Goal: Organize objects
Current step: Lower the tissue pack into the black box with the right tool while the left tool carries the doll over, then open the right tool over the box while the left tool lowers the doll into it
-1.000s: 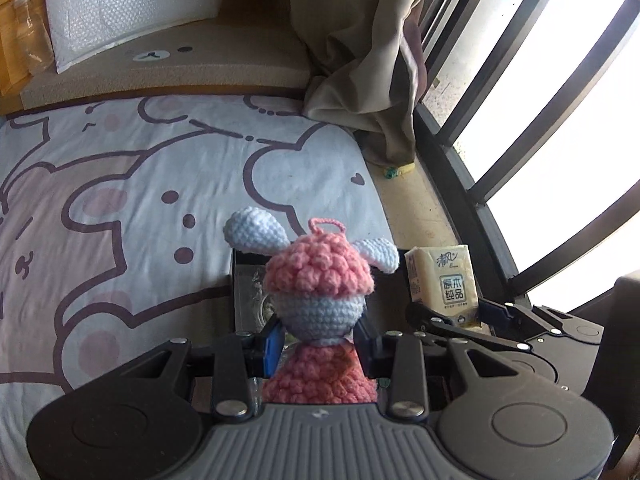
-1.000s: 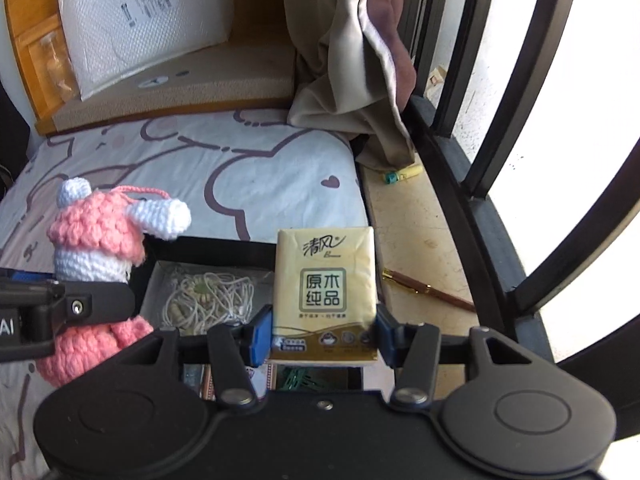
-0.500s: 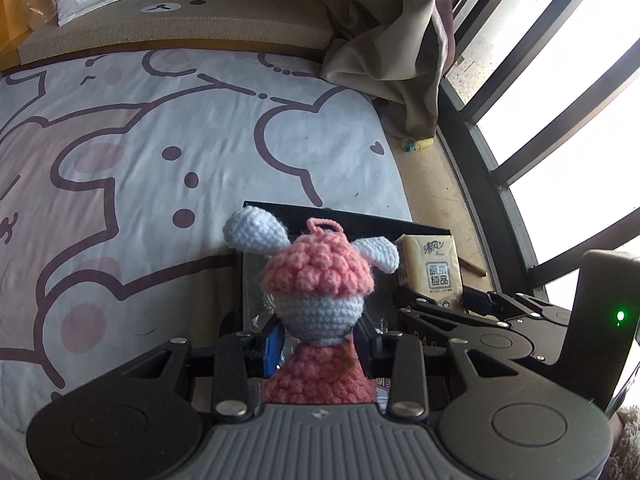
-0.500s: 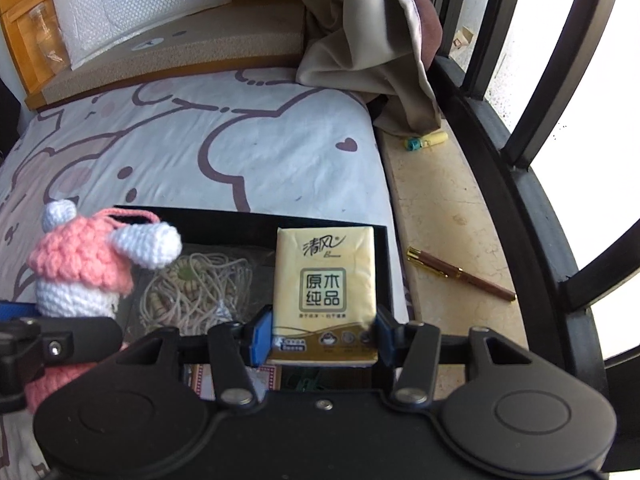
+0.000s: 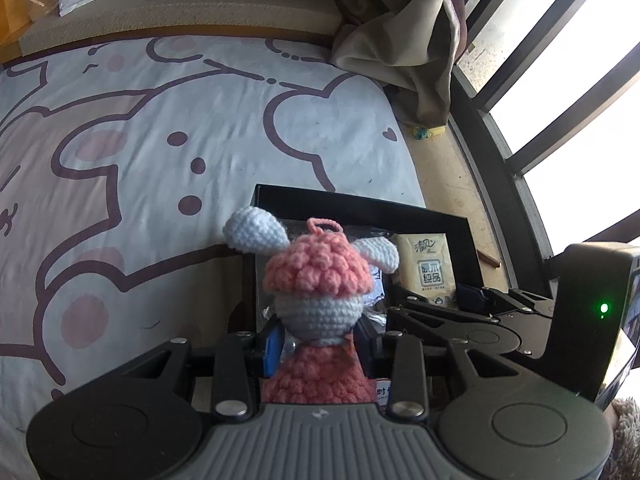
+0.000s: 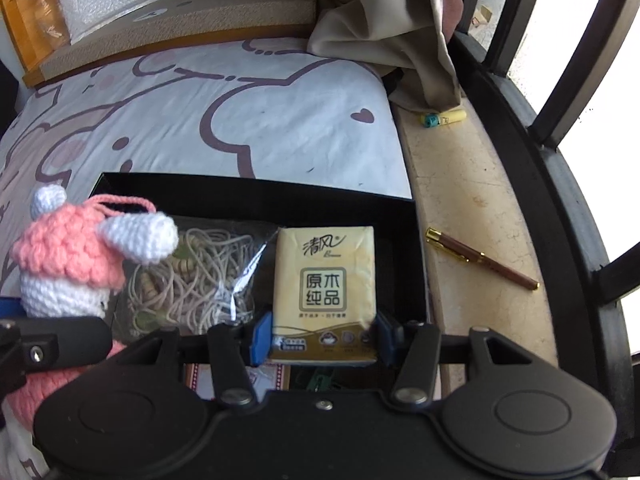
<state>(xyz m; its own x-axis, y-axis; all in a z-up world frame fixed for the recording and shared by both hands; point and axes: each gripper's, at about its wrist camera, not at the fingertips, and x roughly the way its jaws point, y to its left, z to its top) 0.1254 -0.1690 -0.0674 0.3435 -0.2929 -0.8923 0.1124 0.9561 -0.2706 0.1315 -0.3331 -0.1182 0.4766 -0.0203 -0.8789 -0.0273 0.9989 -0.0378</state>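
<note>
My left gripper (image 5: 318, 350) is shut on a pink and white crochet doll (image 5: 318, 280), held upright over the left part of a black box (image 5: 360, 200). The same doll (image 6: 72, 264) shows at the left of the right wrist view. My right gripper (image 6: 322, 338) is shut on a yellow tissue pack (image 6: 324, 280), which hangs over the right part of the black box (image 6: 256, 192). That pack (image 5: 426, 268) and the right gripper's body also appear at the right of the left wrist view. Inside the box lies a clear bag of beige cord (image 6: 196, 276).
The box sits on a bed sheet (image 5: 200, 140) printed with cartoon bears. A stone sill (image 6: 472, 208) to the right carries a brown pen (image 6: 480, 258) and a small yellow and teal object (image 6: 442, 119). A beige curtain (image 6: 384, 20) and dark window bars (image 6: 560, 80) stand behind.
Both grippers have sunk toward the black box, which now fills more of each view. The doll and the tissue pack stay gripped as before.
</note>
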